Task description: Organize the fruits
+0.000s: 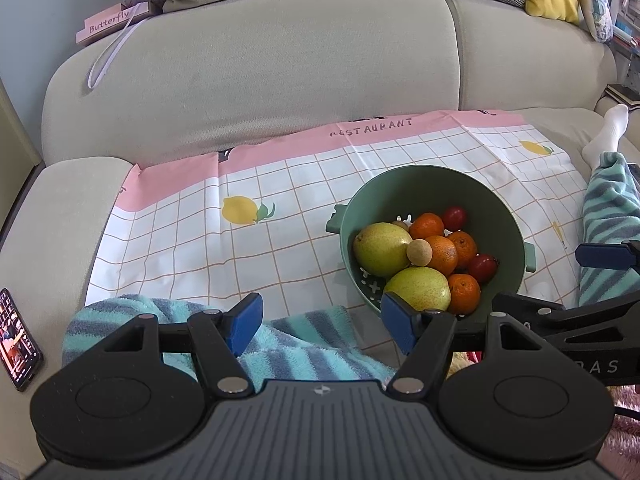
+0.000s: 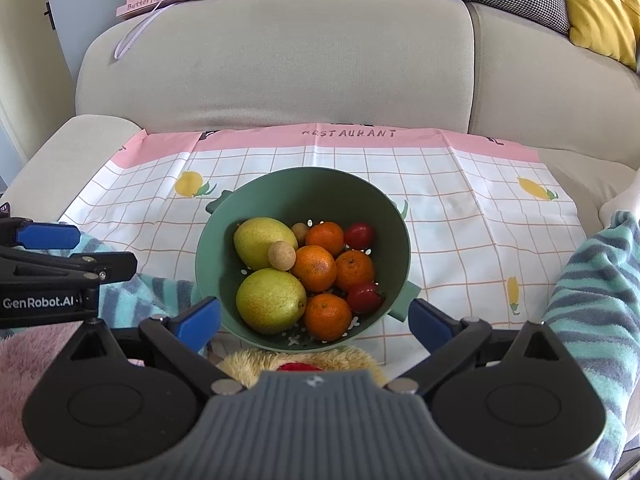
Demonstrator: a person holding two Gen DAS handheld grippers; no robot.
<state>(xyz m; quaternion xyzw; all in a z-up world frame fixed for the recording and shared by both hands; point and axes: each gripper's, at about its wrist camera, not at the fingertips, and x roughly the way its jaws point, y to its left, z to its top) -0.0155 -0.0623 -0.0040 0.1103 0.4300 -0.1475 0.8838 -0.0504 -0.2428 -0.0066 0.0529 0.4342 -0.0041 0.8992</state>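
A: Nearest, right gripper (image 2: 314,326) spread wide, holding nothing, poised at the near rim of the green colander bowl (image 2: 304,188). Left gripper (image 1: 322,322) likewise parted and empty, off to the bowl's left over striped fleece (image 1: 288,344).

B: And the fruit?

A: All piled inside the bowl: two pears (image 2: 270,300), four mandarins (image 2: 314,268), two small red fruits (image 2: 364,298), a pale round one (image 2: 282,255) resting on top, another small brownish one (image 2: 299,232) half hidden behind. None loose on the checked cloth (image 2: 460,220) beyond.

B: Finished, then?

A: Hard to call. Fits gathered-up fruit at the end, fits equally a mixed heap awaiting sorting out by kind. No second container in view. Farther back, only sofa cushions (image 2: 280,60)
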